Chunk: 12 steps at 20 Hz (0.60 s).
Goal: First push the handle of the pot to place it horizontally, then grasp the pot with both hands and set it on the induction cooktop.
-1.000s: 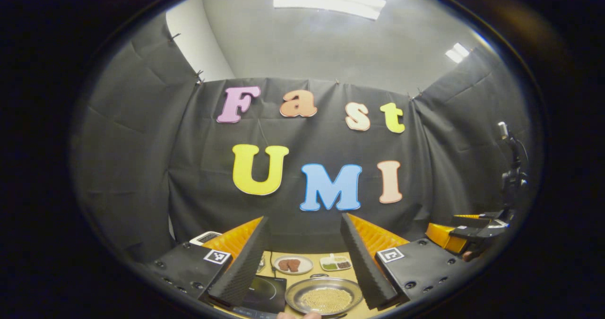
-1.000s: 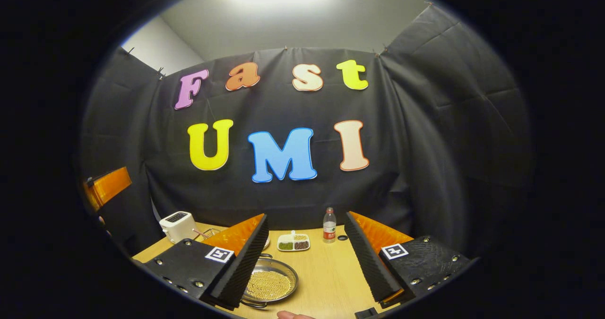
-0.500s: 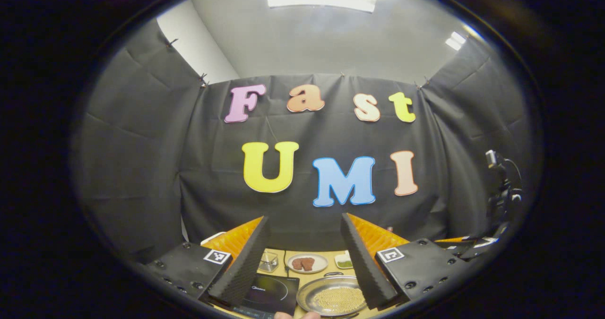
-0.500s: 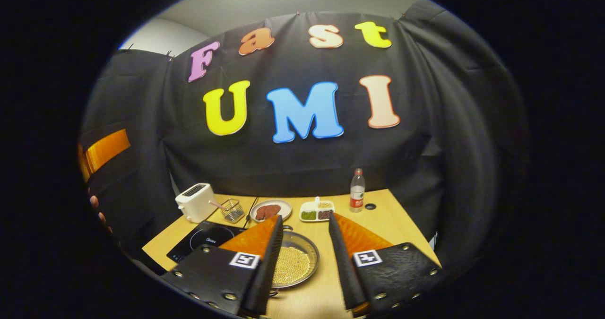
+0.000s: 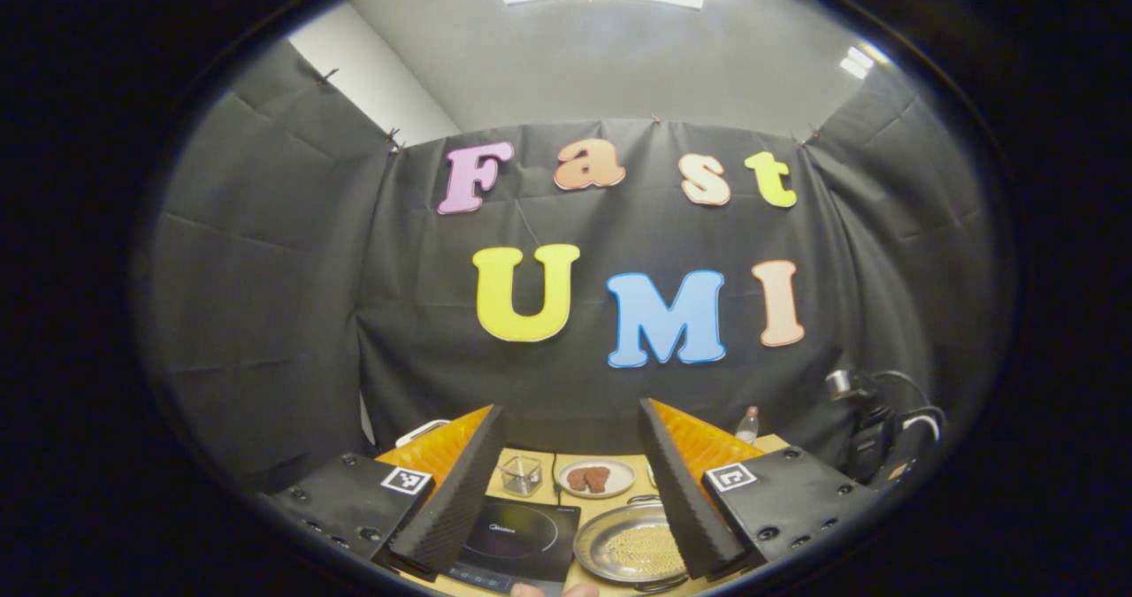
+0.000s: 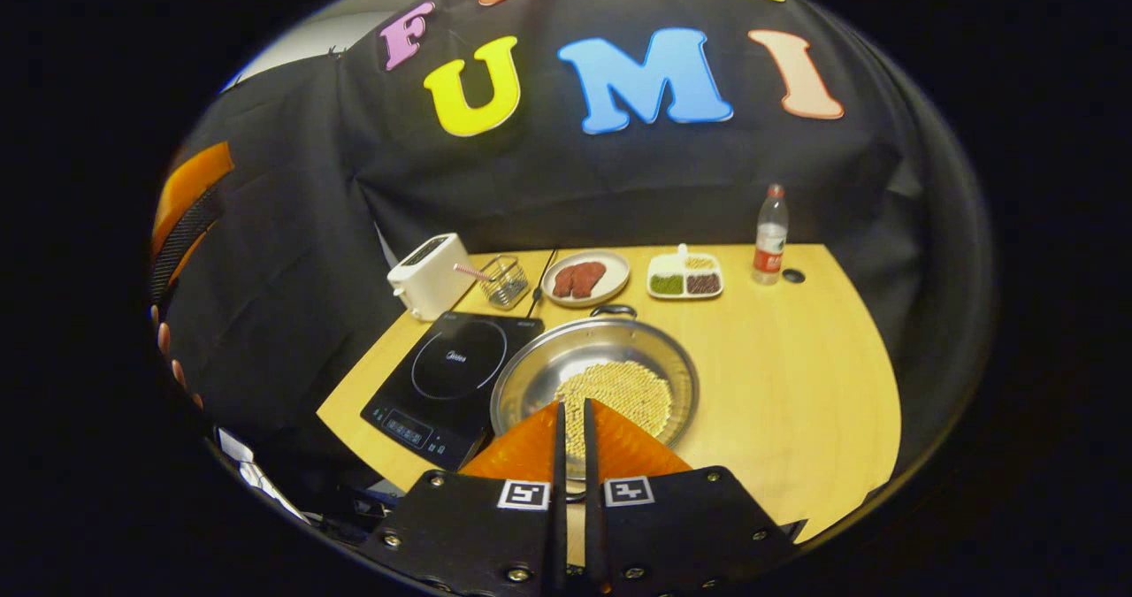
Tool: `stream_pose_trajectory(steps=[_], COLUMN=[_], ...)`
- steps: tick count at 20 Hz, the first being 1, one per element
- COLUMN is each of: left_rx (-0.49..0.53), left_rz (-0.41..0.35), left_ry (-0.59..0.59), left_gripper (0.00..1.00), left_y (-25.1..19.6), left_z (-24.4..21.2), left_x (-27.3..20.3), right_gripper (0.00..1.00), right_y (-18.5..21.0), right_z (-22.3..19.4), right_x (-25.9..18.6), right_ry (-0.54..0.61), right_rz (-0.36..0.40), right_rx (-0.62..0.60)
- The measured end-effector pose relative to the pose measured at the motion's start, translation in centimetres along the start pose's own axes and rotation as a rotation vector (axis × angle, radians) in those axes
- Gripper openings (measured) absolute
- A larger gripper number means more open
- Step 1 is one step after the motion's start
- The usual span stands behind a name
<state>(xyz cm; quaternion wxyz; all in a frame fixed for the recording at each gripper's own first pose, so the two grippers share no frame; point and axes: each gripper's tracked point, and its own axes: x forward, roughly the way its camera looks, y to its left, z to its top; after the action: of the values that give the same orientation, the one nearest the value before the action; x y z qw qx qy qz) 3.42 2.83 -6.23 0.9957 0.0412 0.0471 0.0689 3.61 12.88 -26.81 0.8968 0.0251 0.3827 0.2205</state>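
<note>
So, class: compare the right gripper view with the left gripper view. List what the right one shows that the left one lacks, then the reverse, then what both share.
Right gripper view alone: the white toaster, the white divided dish of green and dark beans, and the right gripper with its fingers nearly together above the pot.

Left gripper view alone: the left gripper with fingers wide apart, and a black camera stand at the right.

Both: the round steel pot of yellow beans, the black induction cooktop, the plate of reddish meat and the wooden table.

Left tongs (image 5: 570,482) and right tongs (image 6: 571,455): orange fingers, ribbed black pads, square markers, screws
</note>
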Motion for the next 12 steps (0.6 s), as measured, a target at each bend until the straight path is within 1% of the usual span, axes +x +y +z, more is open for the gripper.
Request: stream_pose_trajectory(steps=[1, 2, 3, 6, 8, 12], left_rx=[-0.003, -0.006, -0.008, -0.001, -0.003, 0.003], left_rz=[0.012, 0.022, 0.029, 0.058, 0.072, 0.104], left_ry=[0.007, 0.013, 0.02, 0.034, 0.042, 0.063], left_gripper=[0.97, 0.99, 0.97, 0.97, 0.95, 0.97], left_y=[0.6, 1.7, 2.3, 3.3, 3.8, 5.1], left_z=[-0.2, -0.7, -1.2, -1.4, -1.5, -2.2], left_x=[-0.2, -0.5, -0.6, -0.9, -1.0, -1.3], right_gripper=[0.08, 0.08, 0.09, 0.09, 0.08, 0.09], right_y=[0.6, 1.3, 2.0, 3.4, 4.1, 5.4], right_z=[-1.2, -2.2, -3.1, -5.3, -6.7, -9.2], right_x=[0.8, 1.5, 2.3, 3.9, 5.2, 7.2], right_ry=[0.051, 0.092, 0.126, 0.215, 0.259, 0.346], right_rz=[0.018, 0.04, 0.056, 0.1, 0.111, 0.135], right_rx=[0.003, 0.008, 0.011, 0.032, 0.047, 0.121])
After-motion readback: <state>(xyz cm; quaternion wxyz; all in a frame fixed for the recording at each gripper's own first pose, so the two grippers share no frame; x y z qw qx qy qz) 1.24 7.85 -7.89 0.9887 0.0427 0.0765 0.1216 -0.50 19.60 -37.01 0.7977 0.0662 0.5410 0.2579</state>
